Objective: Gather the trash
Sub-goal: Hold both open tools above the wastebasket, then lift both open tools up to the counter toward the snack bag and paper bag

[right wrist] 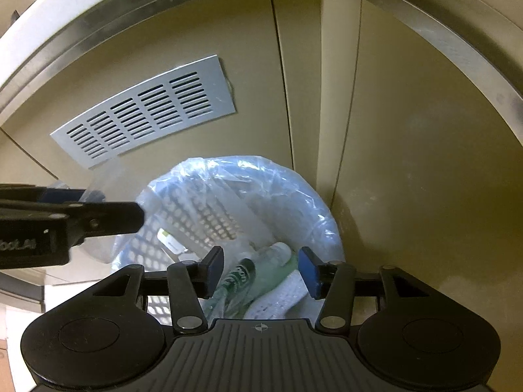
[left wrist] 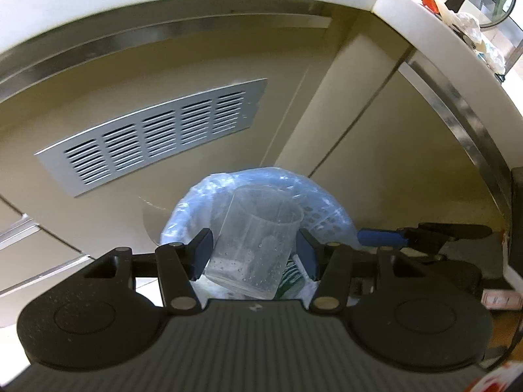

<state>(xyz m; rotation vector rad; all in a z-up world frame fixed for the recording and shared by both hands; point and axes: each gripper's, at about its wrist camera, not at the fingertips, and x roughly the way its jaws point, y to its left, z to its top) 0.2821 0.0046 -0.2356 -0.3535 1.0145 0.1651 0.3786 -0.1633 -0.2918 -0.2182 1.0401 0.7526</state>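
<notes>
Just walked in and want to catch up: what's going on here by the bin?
A person is clearing trash with two handheld grippers. The left gripper holds a clear plastic cup above the bag-lined waste basket. The right gripper hangs open over the basket, where a green bottle already lies.

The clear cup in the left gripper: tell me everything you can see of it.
The cup is clear thin plastic, a tapered tumbler with its wider open rim farthest from the camera. Small droplets speckle its wall. It is tilted, base toward the camera. The left gripper is shut on it, a blue pad on each side of its lower half. It hangs over the bin, a white lattice basket lined with a bluish bag. In the right wrist view it is only a faint blur.
</notes>
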